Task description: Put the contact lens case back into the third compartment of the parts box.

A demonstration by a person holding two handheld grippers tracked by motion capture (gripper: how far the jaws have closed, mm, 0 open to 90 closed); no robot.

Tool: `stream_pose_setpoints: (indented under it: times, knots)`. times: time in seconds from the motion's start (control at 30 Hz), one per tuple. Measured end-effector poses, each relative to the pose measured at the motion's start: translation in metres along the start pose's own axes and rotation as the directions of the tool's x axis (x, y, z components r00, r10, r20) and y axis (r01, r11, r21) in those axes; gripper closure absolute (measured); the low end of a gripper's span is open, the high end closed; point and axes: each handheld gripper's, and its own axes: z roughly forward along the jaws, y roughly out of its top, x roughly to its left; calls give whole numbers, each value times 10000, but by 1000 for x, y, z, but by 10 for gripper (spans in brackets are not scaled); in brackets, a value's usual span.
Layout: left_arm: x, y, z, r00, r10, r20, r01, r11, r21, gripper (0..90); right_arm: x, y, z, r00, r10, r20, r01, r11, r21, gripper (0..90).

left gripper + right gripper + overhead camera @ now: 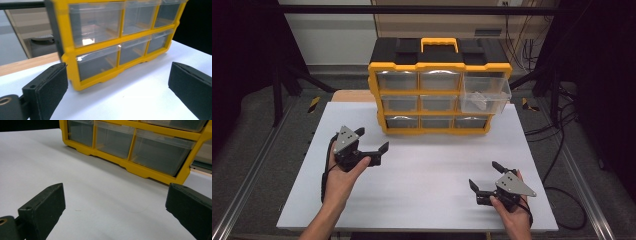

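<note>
Both claws were spread wide and held nothing. The left claw [371, 142] hovered over the white worktop [427, 185] just in front of the left end of the yellow organiser [439, 90], its jaws turned toward the bottom row. The right claw [484, 176] sat well apart from the cabinet, low over the near right part of the worktop.

The organiser stood at the far middle of the worktop, three rows of three clear drawers under a black top with a yellow handle [439, 44]. One drawer, the pulled-out drawer [485, 95] at the right end of the upper rows, jutted forward of the frame, and something pale lay inside it, too blurred to name. The other eight sat flush.

In the left gripper view the bottom-left drawer [96, 63] lay straight ahead between the jaws, closed and untouched.

Judging from this, the work was at an early or in-between point: one drawer was out, no item was in either claw, and nothing lay loose on the worktop. Whatever came next, closing that drawer or opening another, was not yet begun.
</note>
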Motion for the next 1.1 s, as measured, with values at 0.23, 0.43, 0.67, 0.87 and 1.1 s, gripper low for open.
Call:
stream_pose_setpoints:
  times: [0.23, 0.43, 0.67, 0.87, 1.1]
  knots:
    - [13, -14, -16, 9995, -140, -293, 138, 9999, -66, 24, 1, 0, 0, 10000, -20, -14, 20, 10000, 14, 29]
    - [19, -31, -26, 9986, -270, -463, 273, 9996, 50, 25, 1, 0, 0, 10000, -30, -7, 30, 10000, 27, 29]
    - [24, -47, -37, 9979, -268, -597, 280, 9994, 184, 25, 1, 0, 1, 10000, 4, -6, -4, 10000, 51, 29]
    - [28, -54, -49, 9968, -164, -776, 172, 9998, 88, 25, 2, 0, 1, 10000, -18, -4, 18, 10000, 61, 29]
    - [26, -63, -59, 9959, 42, -901, -59, 9998, -183, 24, 3, 0, 2, 10000, -56, -11, 56, 9999, 99, 29]
